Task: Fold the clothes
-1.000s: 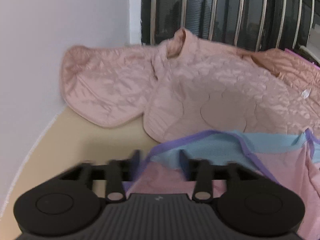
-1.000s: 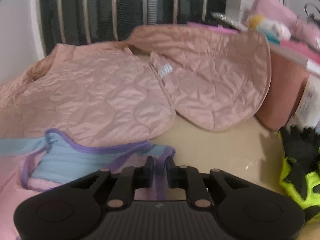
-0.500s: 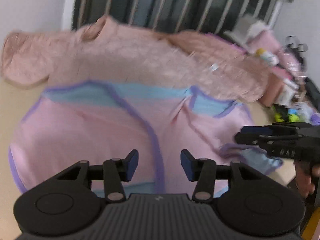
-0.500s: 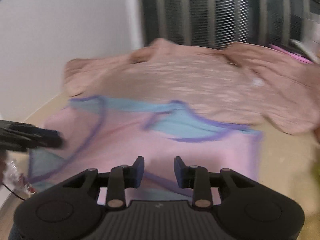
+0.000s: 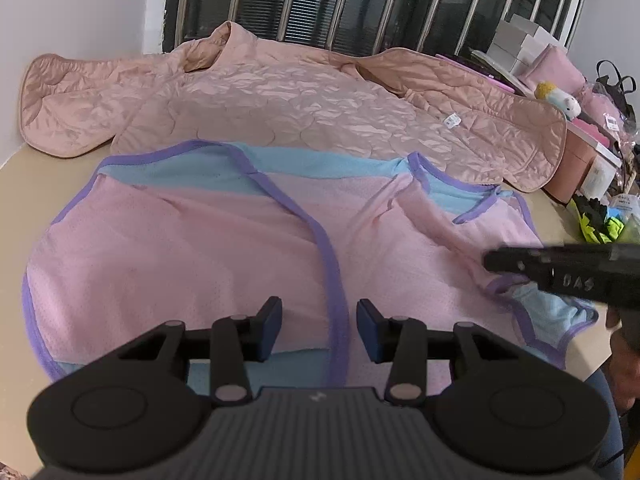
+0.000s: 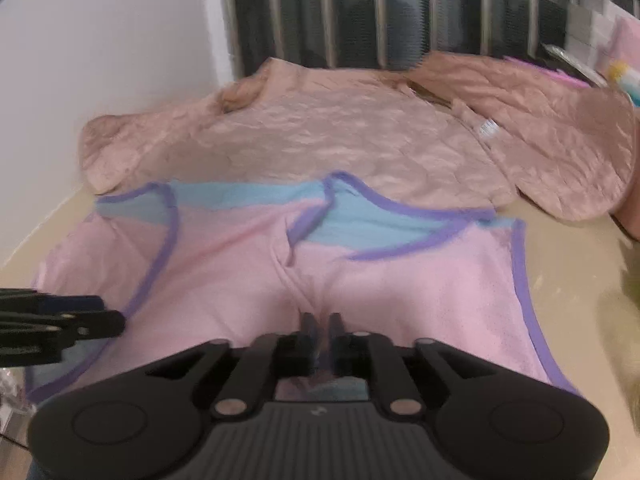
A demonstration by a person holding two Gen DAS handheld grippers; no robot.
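Observation:
A pink mesh garment [image 5: 180, 260] with blue panels and purple trim lies spread on the beige table [image 5: 40, 176]. My left gripper [image 5: 319, 330] hovers over its near hem. The purple trim runs between the closing jaws, and the pads stay clear of the cloth. In the right wrist view the garment [image 6: 420, 300] puckers up into my right gripper [image 6: 322, 334], whose fingers stand almost together, pinching a ridge of pink fabric. The right gripper [image 5: 490, 262] also shows side-on at the garment's right corner, and the left gripper [image 6: 116, 324] shows at the left edge.
A quilted peach jacket [image 5: 300, 112] lies spread behind the garment, against the barred window [image 5: 360, 0]. A white wall [image 5: 60, 8] closes off the left. Boxes, a plush toy [image 5: 560, 98] and neon-yellow gloves [image 5: 596, 220] crowd the table's right end.
Both grippers have drawn back from the garment's far corners to its near hem. The right jaws have narrowed onto a fold of pink fabric. The left jaws have narrowed a little.

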